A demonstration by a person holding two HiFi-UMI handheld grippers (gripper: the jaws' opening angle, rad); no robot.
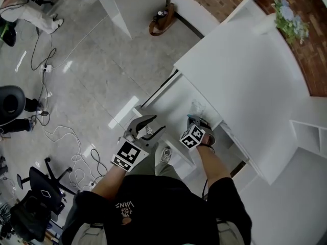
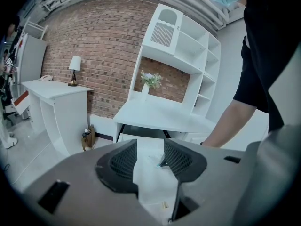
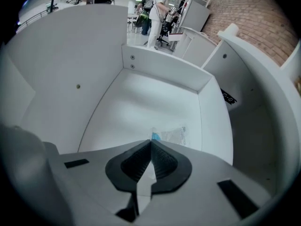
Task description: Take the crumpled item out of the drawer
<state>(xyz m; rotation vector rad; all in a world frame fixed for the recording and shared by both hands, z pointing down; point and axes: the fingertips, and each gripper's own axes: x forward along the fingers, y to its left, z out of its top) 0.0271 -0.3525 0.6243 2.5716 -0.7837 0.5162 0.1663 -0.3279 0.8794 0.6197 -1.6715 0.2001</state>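
White drawer (image 3: 136,98); right gripper (image 3: 151,142) pinching crumpled item (image 3: 173,135); left gripper (image 2: 150,146) jaws apart

The crumpled wrapper (image 3: 173,134) is clear, wrinkled plastic with a small blue corner. It lies flat on the floor of the open white drawer (image 3: 160,72), nearer the right wall, and its blue corner is nipped at the tips of my right gripper (image 3: 151,142).

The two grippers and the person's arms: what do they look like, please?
The left gripper and right gripper have grey bodies and two dark jaws with textured pads. Each carries a white cube with black square markers. The person wears a black T-shirt with short sleeves and white print.
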